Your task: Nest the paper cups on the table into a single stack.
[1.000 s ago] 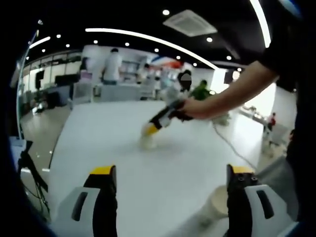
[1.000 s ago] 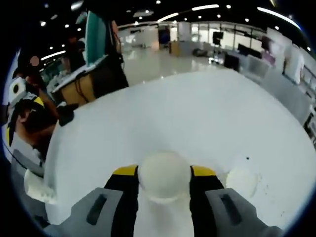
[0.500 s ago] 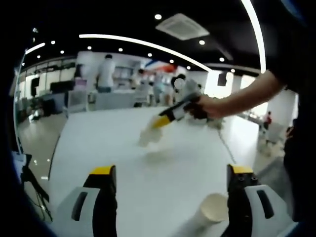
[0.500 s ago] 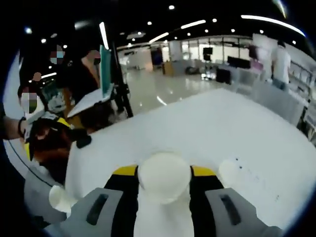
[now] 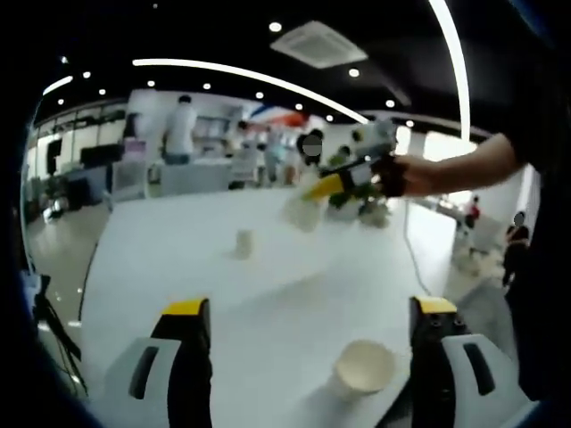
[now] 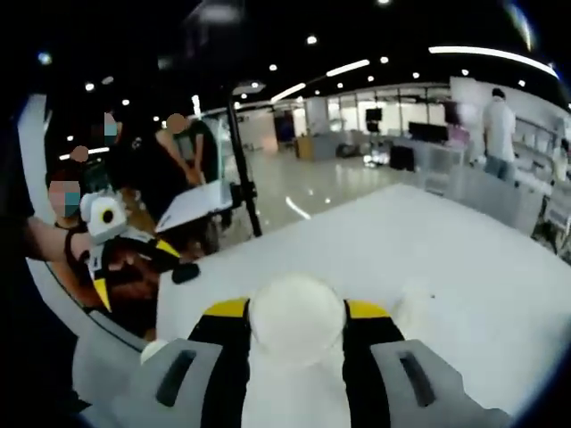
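The right gripper (image 6: 295, 332) clamps a paper cup (image 6: 296, 318) above the table (image 5: 268, 294). The left gripper (image 5: 308, 357) stands wide, empty. Best lower the held cup squarely into the near cup (image 5: 364, 366); another cup (image 5: 243, 242) stands far left.

One white paper cup (image 5: 244, 242) stands far off on the table, another (image 5: 364, 366) near, a third (image 6: 296, 319) held up in tongs.
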Tool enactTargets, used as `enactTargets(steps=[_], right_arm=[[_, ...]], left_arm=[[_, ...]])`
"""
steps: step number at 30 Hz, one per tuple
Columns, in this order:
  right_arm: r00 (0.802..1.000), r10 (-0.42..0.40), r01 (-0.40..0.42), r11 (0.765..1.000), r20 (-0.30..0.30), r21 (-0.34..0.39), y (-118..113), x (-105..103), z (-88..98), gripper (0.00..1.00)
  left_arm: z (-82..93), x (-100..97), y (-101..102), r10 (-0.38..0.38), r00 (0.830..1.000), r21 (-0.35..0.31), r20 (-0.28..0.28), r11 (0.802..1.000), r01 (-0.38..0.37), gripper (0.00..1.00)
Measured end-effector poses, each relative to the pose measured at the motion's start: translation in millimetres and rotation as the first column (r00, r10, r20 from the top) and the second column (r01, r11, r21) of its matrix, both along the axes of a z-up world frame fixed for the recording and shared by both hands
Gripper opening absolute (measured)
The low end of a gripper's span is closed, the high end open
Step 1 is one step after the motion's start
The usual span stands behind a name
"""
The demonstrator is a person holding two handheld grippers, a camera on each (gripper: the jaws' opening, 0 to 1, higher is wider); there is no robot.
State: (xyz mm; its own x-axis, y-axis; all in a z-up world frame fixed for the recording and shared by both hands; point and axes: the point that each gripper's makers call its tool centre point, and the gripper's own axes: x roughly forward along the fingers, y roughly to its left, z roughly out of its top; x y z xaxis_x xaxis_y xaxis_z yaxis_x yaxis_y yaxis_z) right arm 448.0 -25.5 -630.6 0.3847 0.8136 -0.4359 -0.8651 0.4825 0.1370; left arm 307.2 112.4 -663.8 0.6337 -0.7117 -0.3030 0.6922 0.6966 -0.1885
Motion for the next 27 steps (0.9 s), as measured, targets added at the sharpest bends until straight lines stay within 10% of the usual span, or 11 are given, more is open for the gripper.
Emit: enactTargets(steps=[27], right_arm=[[0.998, 0.055, -0.044, 0.977, -0.045, 0.208, 14.9, -94.0, 36.1, 0.36]], left_arm=[[-9.0, -7.7, 2.2, -0.022, 0.999, -0.010, -0.029, 1.000, 0.022, 0.91]])
